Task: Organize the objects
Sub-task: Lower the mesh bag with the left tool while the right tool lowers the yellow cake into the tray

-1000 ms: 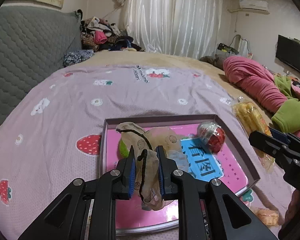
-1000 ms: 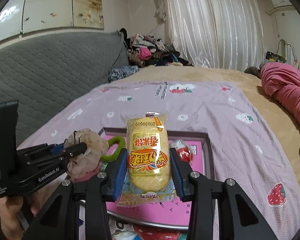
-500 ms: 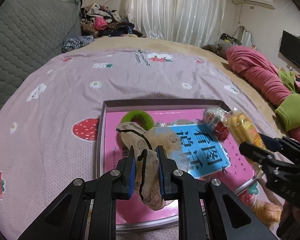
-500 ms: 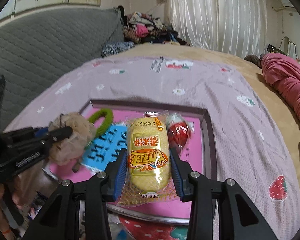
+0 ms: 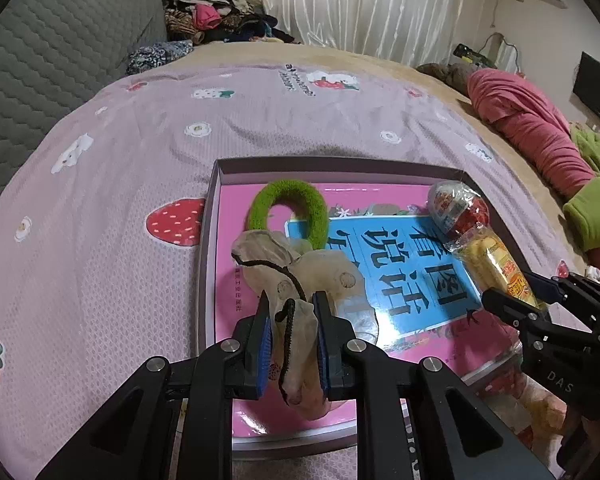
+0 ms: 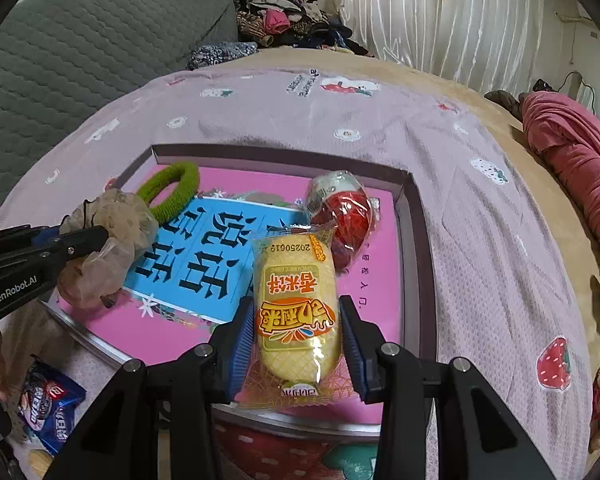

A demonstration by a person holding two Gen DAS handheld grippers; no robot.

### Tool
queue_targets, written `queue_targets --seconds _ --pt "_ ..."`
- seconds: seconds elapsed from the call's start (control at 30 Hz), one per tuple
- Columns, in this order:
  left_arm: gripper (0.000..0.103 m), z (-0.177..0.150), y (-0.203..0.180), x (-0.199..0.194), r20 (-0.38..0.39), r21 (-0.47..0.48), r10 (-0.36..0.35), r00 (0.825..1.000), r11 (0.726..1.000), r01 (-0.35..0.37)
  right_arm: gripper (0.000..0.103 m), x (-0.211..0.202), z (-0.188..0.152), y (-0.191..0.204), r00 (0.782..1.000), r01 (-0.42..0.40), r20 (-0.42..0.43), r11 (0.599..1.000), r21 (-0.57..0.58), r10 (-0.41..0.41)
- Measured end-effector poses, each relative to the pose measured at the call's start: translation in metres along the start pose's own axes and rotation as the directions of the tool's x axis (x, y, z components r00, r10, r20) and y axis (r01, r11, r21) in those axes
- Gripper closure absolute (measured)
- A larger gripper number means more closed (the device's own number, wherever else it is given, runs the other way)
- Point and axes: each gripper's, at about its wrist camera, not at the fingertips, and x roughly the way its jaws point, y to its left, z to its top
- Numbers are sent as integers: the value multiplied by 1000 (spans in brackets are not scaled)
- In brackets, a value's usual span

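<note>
Gripping a sheer scrunchie [image 5: 290,320], our left gripper [image 5: 290,308] has its pads pinched tight on it above the box's [image 5: 500,216] near left part; our right gripper [image 6: 296,312] is clamped on a yellow snack pack [image 6: 294,304] over the box's right side; inside lie a green hair tie [image 5: 288,208], a red egg [image 6: 346,212] and a pink book [image 6: 172,320]; the box sits on a strawberry bedspread [image 5: 100,220].

My two wrist views look steeply down, close over the shallow purple-rimmed tray with its pink floor [image 5: 211,216] [image 6: 414,240], sharing it from left and right sides.
</note>
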Motion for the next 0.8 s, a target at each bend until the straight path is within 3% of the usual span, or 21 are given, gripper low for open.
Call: queue_targets --seconds 0.63,0.8 --pt "81 -4 3 9 -40 -10 0 999 1000 0 61 15 -5 -5 998 -18 -57 999 34 20" --pt "75 -4 4 8 -38 -10 2 999 1000 -2 61 14 -4 -7 998 -19 -54 999 45 22"
